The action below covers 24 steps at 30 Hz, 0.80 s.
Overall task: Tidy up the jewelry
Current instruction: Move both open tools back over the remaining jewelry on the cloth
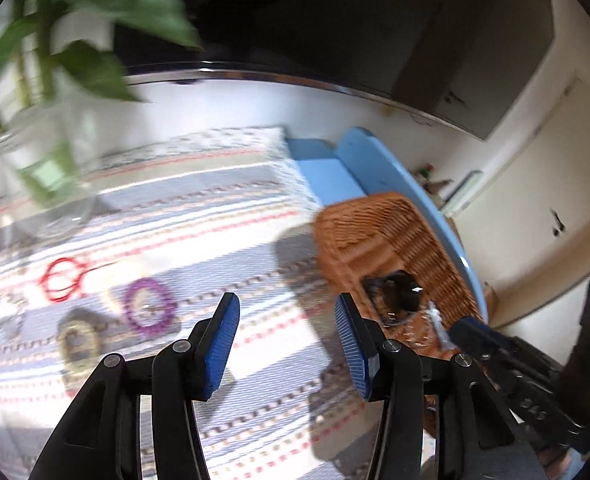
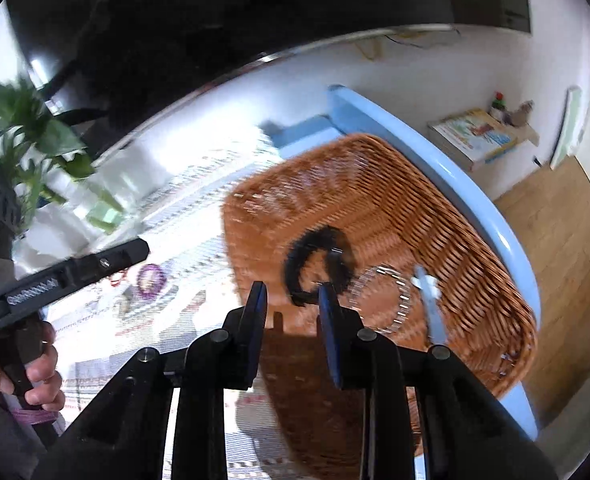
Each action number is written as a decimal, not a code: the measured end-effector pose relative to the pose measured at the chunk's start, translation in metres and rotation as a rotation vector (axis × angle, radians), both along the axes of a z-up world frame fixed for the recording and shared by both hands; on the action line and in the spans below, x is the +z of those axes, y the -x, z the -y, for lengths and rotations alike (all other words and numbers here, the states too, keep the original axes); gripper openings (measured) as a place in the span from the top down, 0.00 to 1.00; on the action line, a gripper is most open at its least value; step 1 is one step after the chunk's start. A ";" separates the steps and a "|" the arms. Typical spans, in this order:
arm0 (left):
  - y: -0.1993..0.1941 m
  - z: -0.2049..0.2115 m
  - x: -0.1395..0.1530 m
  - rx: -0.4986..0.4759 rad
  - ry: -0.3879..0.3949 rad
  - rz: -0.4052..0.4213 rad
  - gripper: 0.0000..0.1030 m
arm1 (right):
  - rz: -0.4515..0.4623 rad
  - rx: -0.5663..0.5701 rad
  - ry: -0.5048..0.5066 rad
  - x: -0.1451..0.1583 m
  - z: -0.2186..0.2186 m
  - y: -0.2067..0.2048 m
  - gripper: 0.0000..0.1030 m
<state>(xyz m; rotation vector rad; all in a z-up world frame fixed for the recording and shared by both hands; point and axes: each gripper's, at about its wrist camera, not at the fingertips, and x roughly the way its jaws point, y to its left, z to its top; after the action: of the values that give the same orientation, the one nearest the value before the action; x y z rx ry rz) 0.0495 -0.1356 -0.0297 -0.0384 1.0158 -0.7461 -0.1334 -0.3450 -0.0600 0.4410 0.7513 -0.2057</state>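
The left gripper (image 1: 287, 314) hangs over a striped cloth (image 1: 223, 216) that covers the worktop, its jaws spread wide with only cloth showing between the blue pads. Ahead and to its left on the cloth lie a purple bracelet (image 1: 147, 309), a red bracelet (image 1: 63, 279) beyond it, and a yellowish piece, too blurred to name, just beside the purple one. A glass vase with a green plant (image 1: 51, 128) stands at the far left.

The right gripper (image 2: 293, 294) is poised above a wicker basket (image 2: 395, 200) at the blue edge (image 2: 475, 200) of the worktop, its jaws parted a little and gripping nothing. In the basket lie a black bracelet (image 2: 295, 264), just beyond the right pad, and a clear beaded bracelet (image 2: 399, 304) beside it. A hand (image 2: 35, 376) grips the left gripper's handle at the lower left of the right wrist view.
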 end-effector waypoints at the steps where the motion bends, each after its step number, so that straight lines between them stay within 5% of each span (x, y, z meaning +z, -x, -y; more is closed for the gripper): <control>1: -0.001 -0.006 0.000 0.012 -0.002 0.000 0.51 | 0.007 0.013 0.008 0.004 -0.006 -0.002 0.72; 15: -0.006 -0.053 -0.005 0.072 -0.004 -0.001 0.50 | 0.041 0.178 0.072 0.026 -0.087 -0.038 0.72; 24: -0.030 -0.118 -0.033 0.257 -0.052 -0.050 0.50 | 0.003 0.245 0.076 0.015 -0.110 -0.063 0.72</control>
<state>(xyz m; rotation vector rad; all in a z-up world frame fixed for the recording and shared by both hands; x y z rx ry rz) 0.0796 -0.0172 -0.0624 -0.1409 1.0542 -0.4865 -0.0703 -0.2352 -0.0445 0.2743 0.7844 -0.0038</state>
